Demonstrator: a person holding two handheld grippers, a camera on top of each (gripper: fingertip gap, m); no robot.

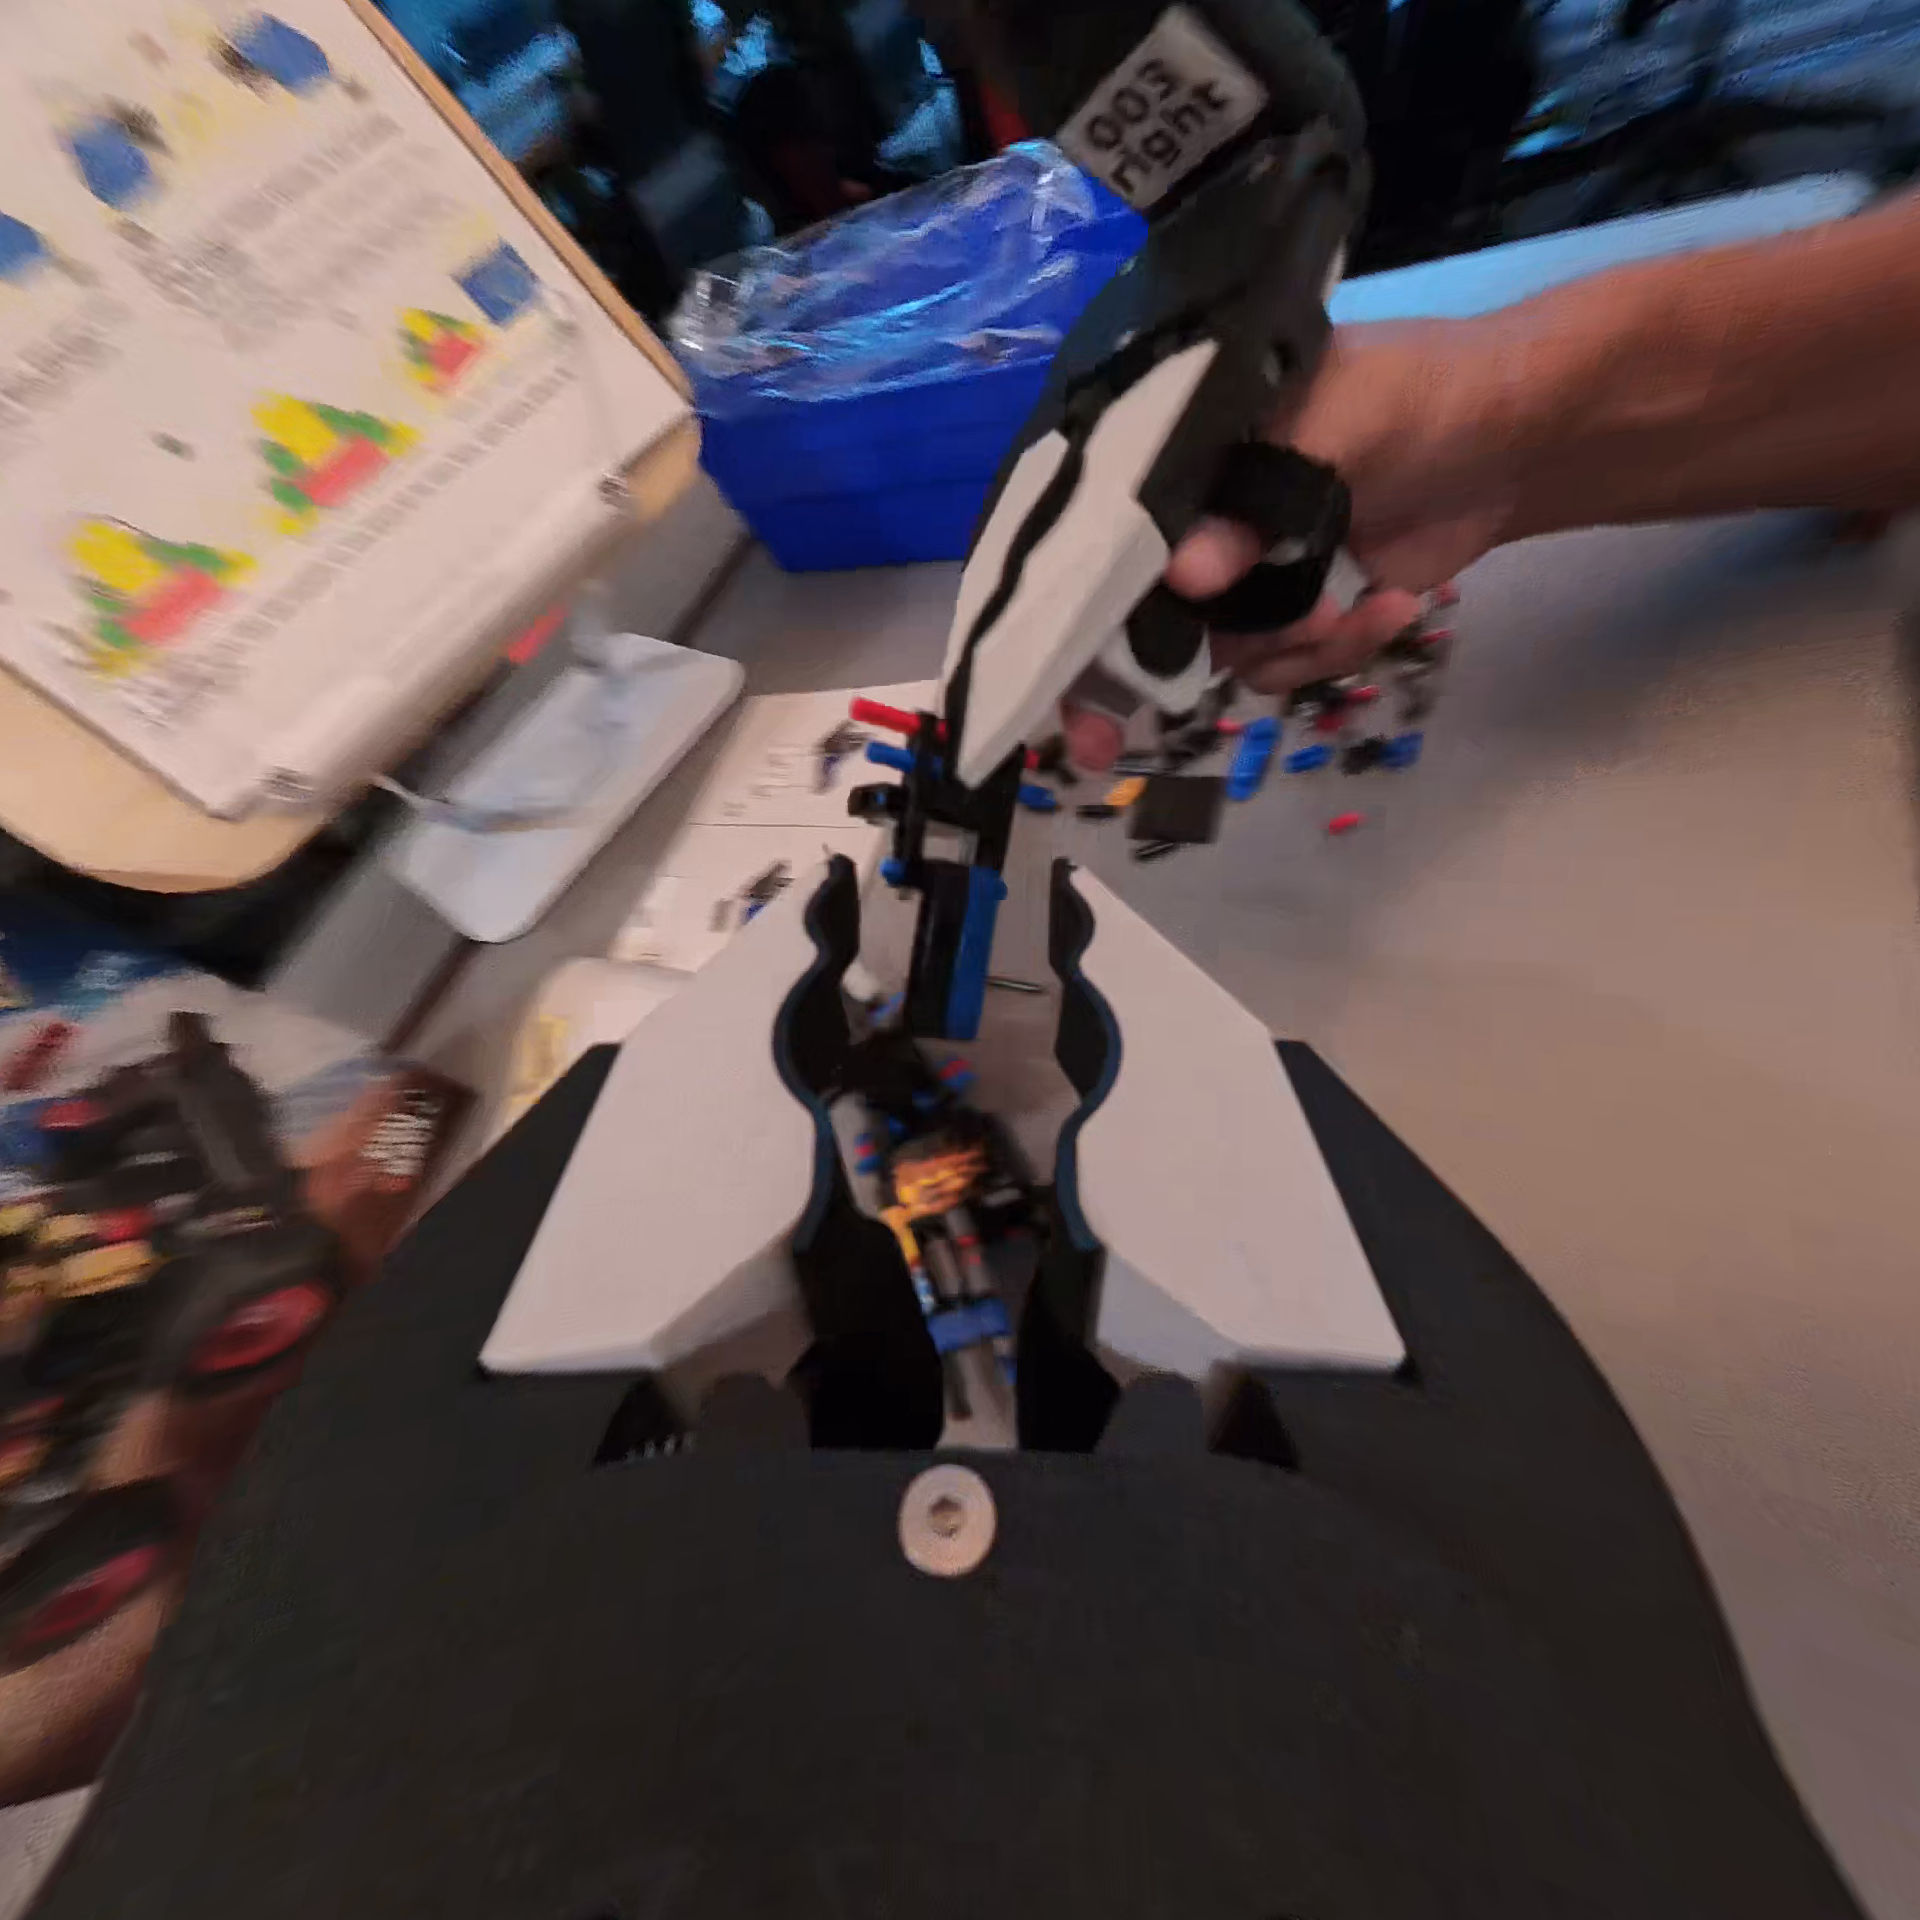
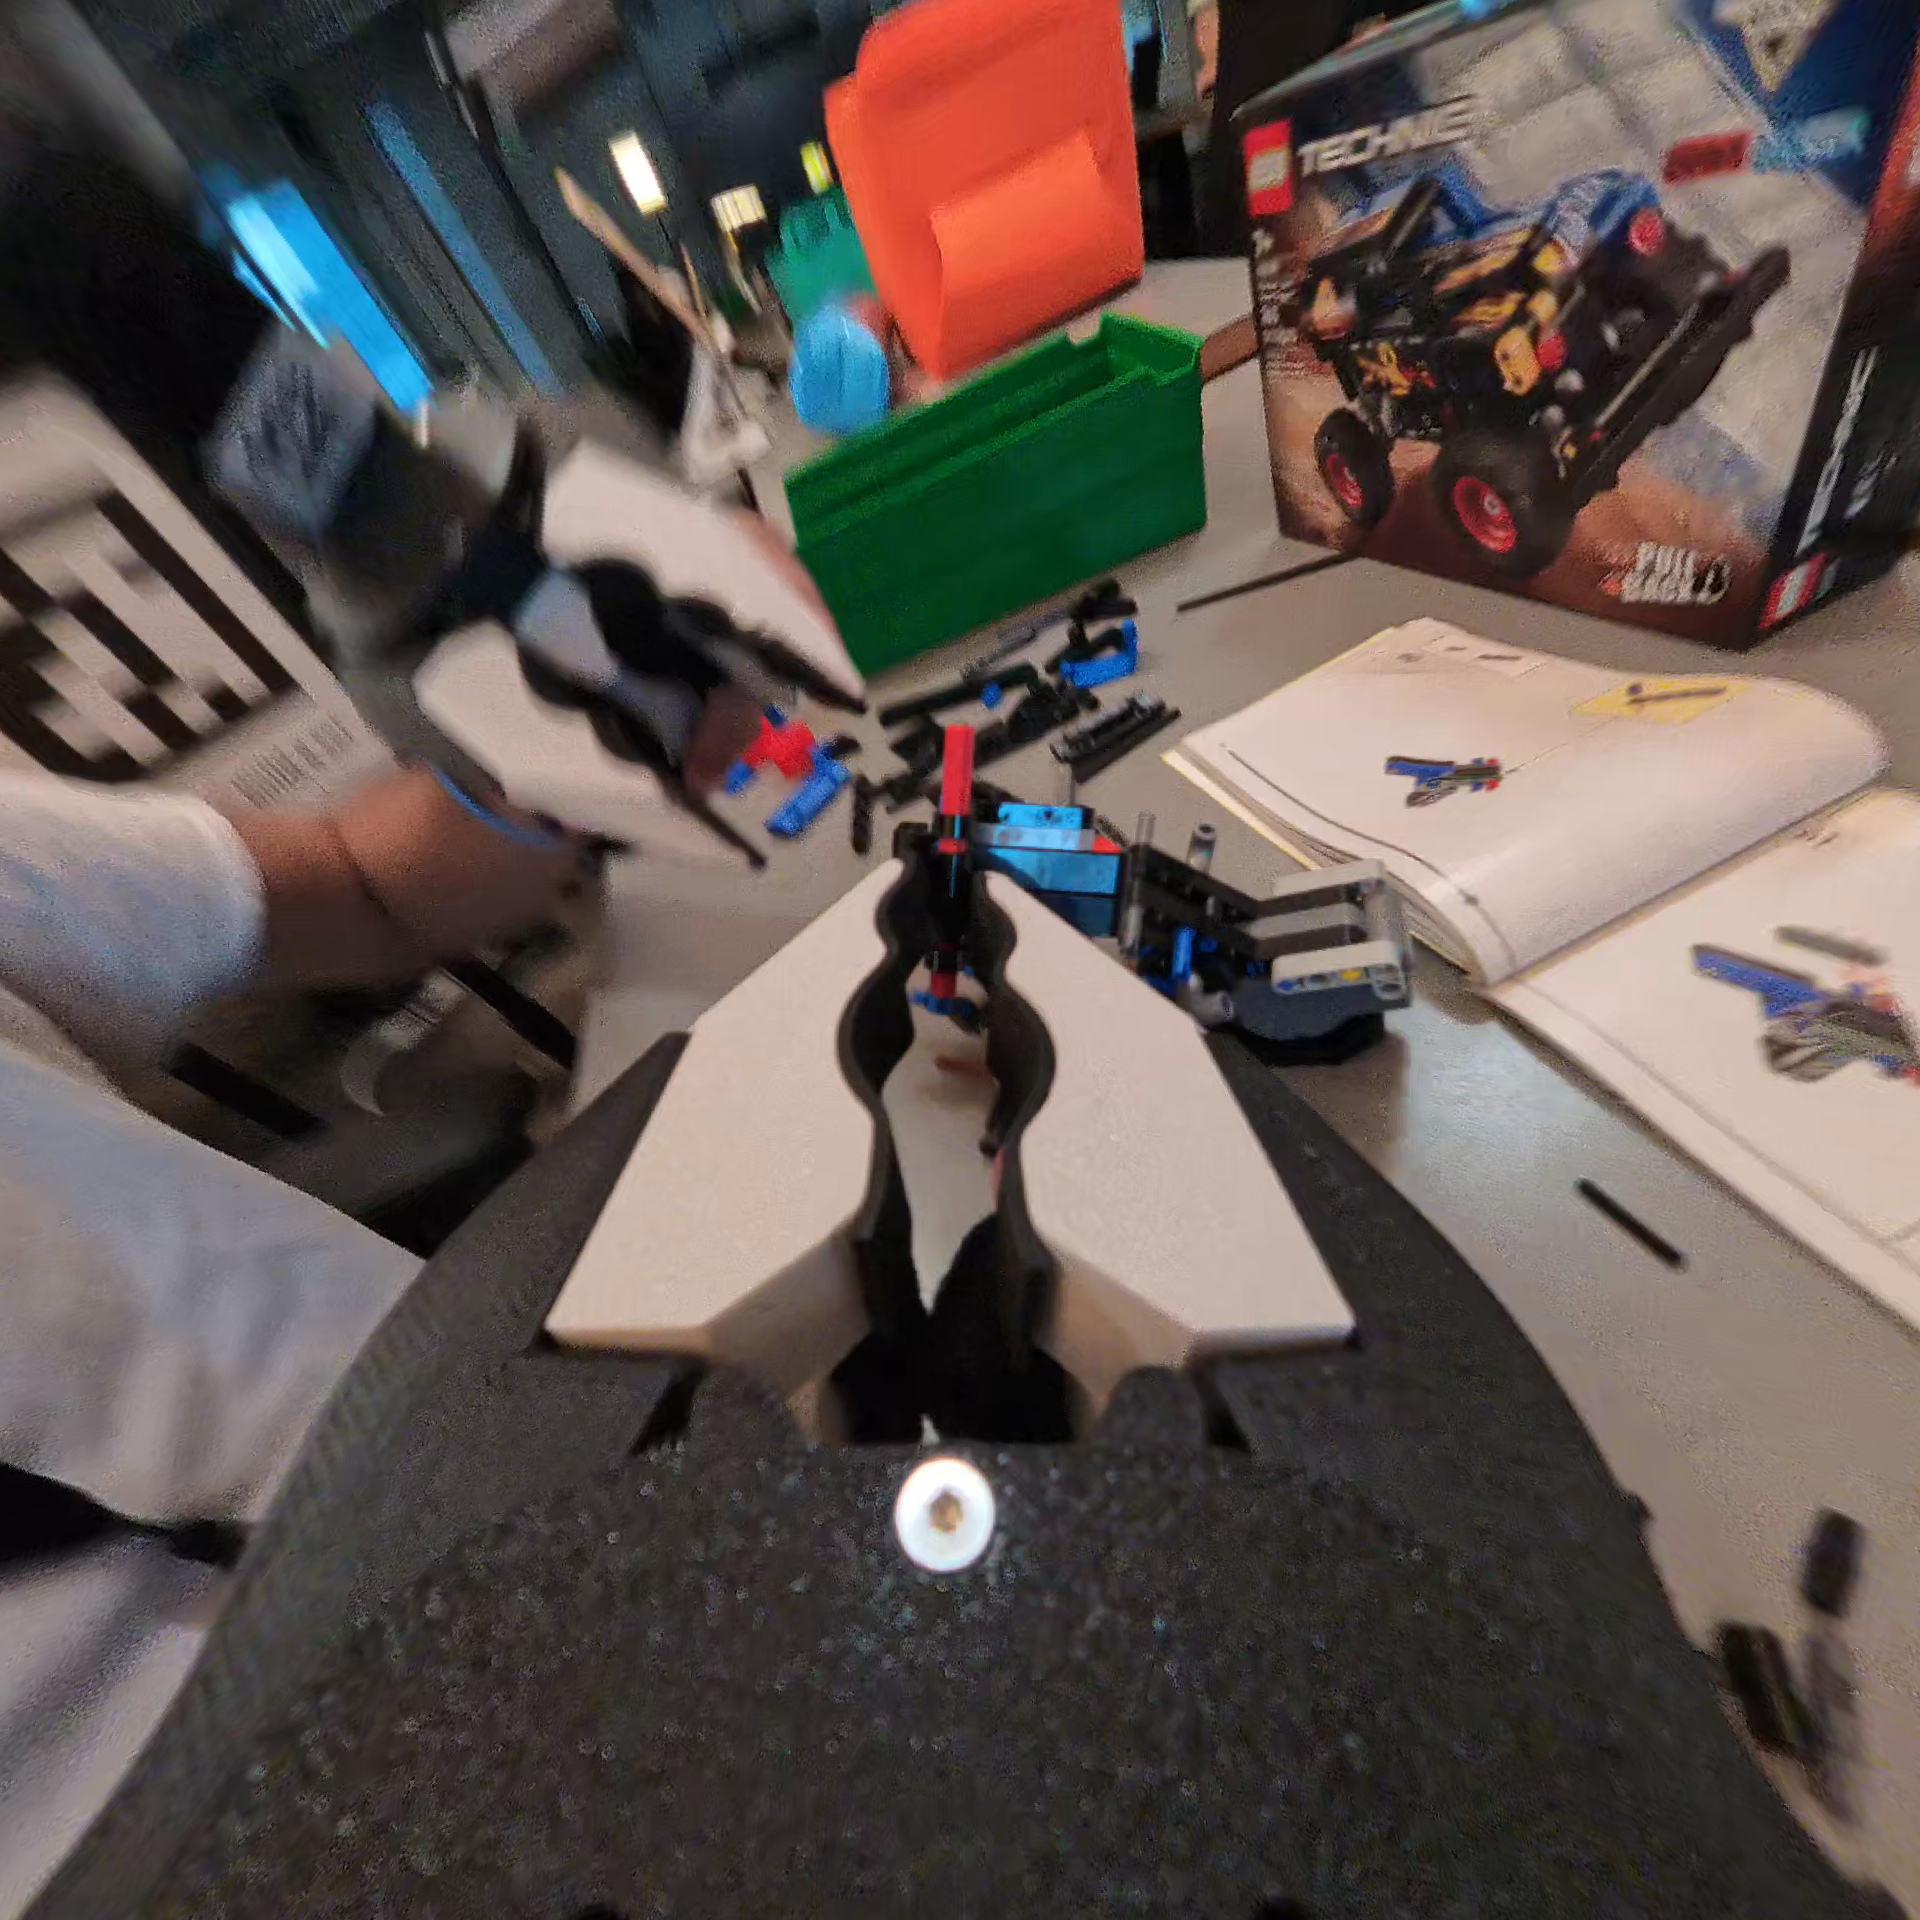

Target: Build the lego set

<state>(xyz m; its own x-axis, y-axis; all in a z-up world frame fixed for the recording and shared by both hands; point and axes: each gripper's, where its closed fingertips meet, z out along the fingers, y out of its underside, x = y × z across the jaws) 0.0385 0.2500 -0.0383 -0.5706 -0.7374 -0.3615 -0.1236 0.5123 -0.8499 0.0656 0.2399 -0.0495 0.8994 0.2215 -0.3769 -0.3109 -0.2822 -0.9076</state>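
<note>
While we pinch a small black-and-blue sub-assembly (image 1: 951, 883) in the right gripper (image 2: 945, 883), its fingers (image 2: 1122, 1091) narrowed onto the piece at the very tips, the hold looks thin. A red axle (image 2: 956, 779) stands up out of it, and any twist could lever the piece loose and drop it among the loose parts (image 2: 997, 707) scattered on the tabletop (image 2: 1558, 1403).

The left gripper (image 1: 951, 914) has its fingers (image 1: 1195, 1122) set wide and holds nothing. Through the gap between them we see the partly built truck chassis (image 2: 1247, 935), which rests on the tabletop just beside the open instruction booklet (image 2: 1558, 810).

The risk, as we judge it, is in the joining. The chassis is unheld, so pressing the sub-assembly onto it could shove it sideways or tip it. Both views are smeared with motion, so the pins may be poorly lined up. Pushing hard on a misaligned pin could pop earlier connections apart.
</note>
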